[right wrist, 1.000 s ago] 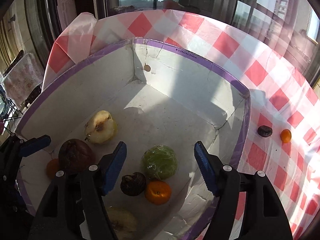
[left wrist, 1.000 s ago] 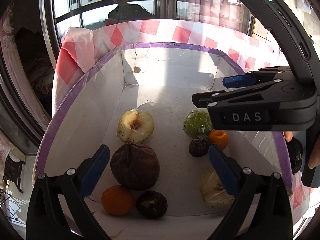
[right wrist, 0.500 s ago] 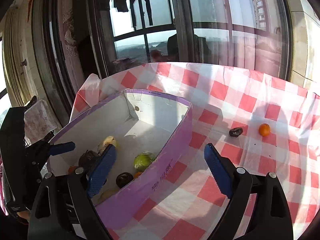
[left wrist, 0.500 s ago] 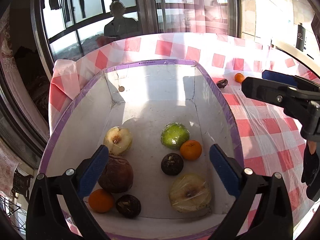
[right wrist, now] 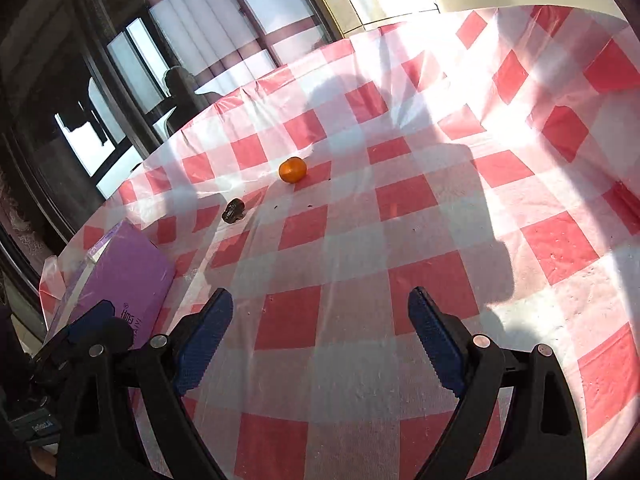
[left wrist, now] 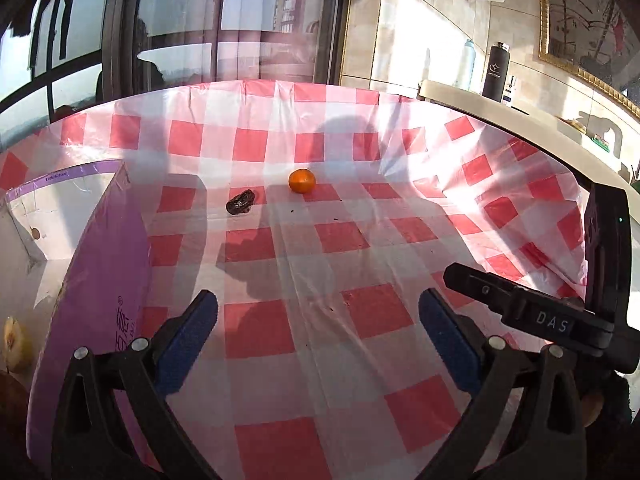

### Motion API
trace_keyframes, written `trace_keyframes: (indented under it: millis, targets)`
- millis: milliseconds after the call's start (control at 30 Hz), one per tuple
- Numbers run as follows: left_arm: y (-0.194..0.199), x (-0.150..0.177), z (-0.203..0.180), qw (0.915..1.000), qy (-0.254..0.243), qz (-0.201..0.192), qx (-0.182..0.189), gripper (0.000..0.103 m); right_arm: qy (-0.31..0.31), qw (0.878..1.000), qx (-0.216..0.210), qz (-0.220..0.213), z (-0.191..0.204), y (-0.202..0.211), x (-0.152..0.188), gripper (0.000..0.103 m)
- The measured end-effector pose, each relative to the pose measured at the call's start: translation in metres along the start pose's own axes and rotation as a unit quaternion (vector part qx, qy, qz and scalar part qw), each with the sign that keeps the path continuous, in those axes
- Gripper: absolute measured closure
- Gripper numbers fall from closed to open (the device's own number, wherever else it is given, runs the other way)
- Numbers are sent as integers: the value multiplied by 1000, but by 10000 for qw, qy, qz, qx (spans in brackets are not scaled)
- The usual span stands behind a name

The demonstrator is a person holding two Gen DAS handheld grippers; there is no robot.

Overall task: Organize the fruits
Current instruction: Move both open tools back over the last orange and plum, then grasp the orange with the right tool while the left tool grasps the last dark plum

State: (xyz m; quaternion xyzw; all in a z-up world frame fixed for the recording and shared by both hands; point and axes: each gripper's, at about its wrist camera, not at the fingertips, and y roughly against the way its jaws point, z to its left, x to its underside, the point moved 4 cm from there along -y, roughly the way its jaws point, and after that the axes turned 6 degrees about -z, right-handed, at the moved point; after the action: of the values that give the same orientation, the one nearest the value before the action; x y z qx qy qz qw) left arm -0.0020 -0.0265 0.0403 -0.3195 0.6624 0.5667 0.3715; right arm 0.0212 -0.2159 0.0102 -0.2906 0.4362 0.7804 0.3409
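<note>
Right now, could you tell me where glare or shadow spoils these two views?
Left wrist view: sun whitens the tablecloth at far right; orange and dark fruit stay legible. Right wrist view: upper right blows out; a broad shadow crosses the cloth.

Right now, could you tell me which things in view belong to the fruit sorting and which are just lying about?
For the job:
tangerine
dark shrivelled fruit
purple-edged box
left tongs, open
right tongs, open

Just lying about:
checked tablecloth
black flask
white bottle
</note>
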Motion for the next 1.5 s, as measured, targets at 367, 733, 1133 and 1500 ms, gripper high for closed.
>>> trace_keyframes:
  millis: [367,733,1133,1500]
  targets:
    - [-96,-14,44,9906,1328,261,194,2,-265,9996,59,84,-29,-32,-18,16]
    - [-98,-10,48,9858,1574,272,523,2,1098,9901,420,768,45,-198,-80,16]
    - [-104,-7,57,9799,1875,363,579,2,2245,9652,663,1165,82,-266,-89,62]
    - [-103,-8,59,9804,1870,361,500,2,438,9983,372,-13,3,-105,-54,62]
